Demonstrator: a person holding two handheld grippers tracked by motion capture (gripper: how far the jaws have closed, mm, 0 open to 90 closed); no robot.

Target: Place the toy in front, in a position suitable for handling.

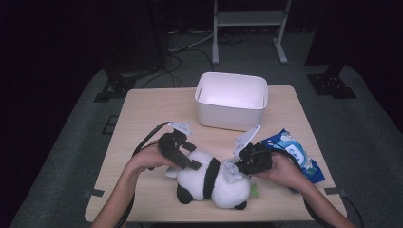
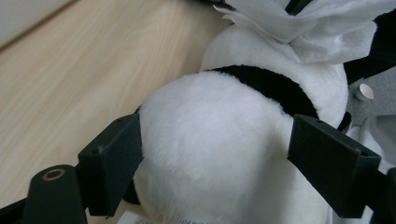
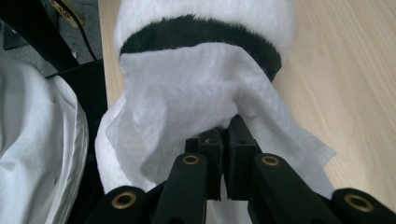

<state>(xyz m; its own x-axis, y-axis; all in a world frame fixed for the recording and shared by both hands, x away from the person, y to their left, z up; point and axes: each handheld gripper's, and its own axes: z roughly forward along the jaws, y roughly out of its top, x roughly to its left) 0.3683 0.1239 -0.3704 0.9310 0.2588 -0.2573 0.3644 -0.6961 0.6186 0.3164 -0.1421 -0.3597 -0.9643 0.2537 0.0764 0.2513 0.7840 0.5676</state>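
At lower left of the high view the left gripper (image 1: 183,154) sits against the panda plush (image 1: 214,183). In the left gripper view its jaws straddle the panda's round white body (image 2: 210,144) and stand wide; the pads look just at the fur, not squeezing it, so it reads as released, not clamped.

The panda itself lies on its side at bottom center of the wooden table (image 1: 142,109), near the front edge. Behind it, upper center, stands a white plastic bin (image 1: 231,100), smooth and boxy with rounded corners.

Moving right, the right gripper (image 1: 240,167) is clenched tight on a white wipe (image 3: 187,98), thin, crinkly and cloth-like, draped over the panda's black band. Farther right a glossy blue wipe packet (image 1: 297,154) lies flat.

What could go wrong: with the left jaws loose, a wiping stroke could probably just push the soft toy across the slick tabletop, maybe off the front edge. The plush is squishy and fuzzy, so the wipe could also snag on the pile or bunch up instead of sliding. And the wipe is pinched by a small fold, so a hard drag might pull it free.
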